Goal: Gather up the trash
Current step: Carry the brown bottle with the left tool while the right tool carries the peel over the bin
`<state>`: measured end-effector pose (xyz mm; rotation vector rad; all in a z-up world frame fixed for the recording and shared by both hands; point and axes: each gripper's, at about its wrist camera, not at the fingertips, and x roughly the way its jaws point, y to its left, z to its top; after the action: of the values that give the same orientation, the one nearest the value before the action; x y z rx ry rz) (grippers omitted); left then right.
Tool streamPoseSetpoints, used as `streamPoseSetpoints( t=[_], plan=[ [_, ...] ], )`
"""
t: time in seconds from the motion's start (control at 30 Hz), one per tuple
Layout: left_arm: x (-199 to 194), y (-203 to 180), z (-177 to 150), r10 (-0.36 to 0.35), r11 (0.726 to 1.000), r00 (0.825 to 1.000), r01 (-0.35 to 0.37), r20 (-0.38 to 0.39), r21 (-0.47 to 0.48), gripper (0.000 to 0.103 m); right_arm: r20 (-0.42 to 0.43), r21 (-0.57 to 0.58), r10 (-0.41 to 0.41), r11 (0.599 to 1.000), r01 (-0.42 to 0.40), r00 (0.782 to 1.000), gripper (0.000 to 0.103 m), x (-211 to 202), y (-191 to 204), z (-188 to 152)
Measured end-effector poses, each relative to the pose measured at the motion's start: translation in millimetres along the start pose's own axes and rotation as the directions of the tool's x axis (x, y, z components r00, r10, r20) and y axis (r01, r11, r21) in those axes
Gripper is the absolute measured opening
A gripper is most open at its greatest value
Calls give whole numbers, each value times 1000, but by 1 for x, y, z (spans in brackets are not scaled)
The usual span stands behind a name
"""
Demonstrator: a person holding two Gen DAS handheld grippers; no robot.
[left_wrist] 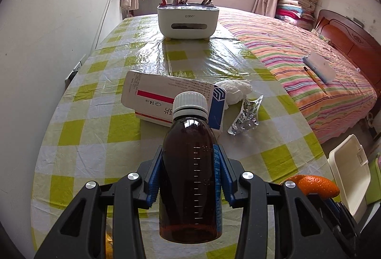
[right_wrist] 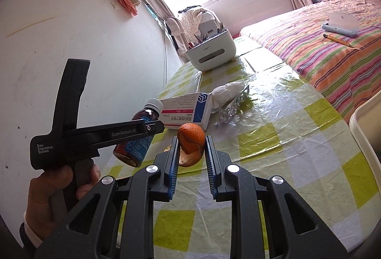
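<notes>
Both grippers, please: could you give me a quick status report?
Left gripper shut on brown bottle, lifted. Right gripper shut on orange peel. Medicine box, tissue, foil wrapper remain on table.

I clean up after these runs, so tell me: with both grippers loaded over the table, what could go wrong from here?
1. The left hand-held gripper clamps the smooth brown bottle by its sides only; it might slip and fall.
2. The right hand-held gripper pinches just a curled orange peel, which could tear or drop.
</notes>
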<state>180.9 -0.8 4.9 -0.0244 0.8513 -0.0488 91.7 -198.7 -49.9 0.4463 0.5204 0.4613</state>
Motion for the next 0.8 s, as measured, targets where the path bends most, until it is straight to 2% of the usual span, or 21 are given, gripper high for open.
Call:
streamPoseSetpoints(
  t=[0.53, 0.8],
  plan=[
    [1, -66, -1, -92, 992, 996, 92, -4, 86, 41, 102, 93, -83, 993, 74, 991, 20, -42, -44, 14],
    [0, -93, -3, -131, 984, 991, 131, -5, 119, 41, 182, 100, -127, 989, 110, 975, 20, -63, -52, 19]
  ],
)
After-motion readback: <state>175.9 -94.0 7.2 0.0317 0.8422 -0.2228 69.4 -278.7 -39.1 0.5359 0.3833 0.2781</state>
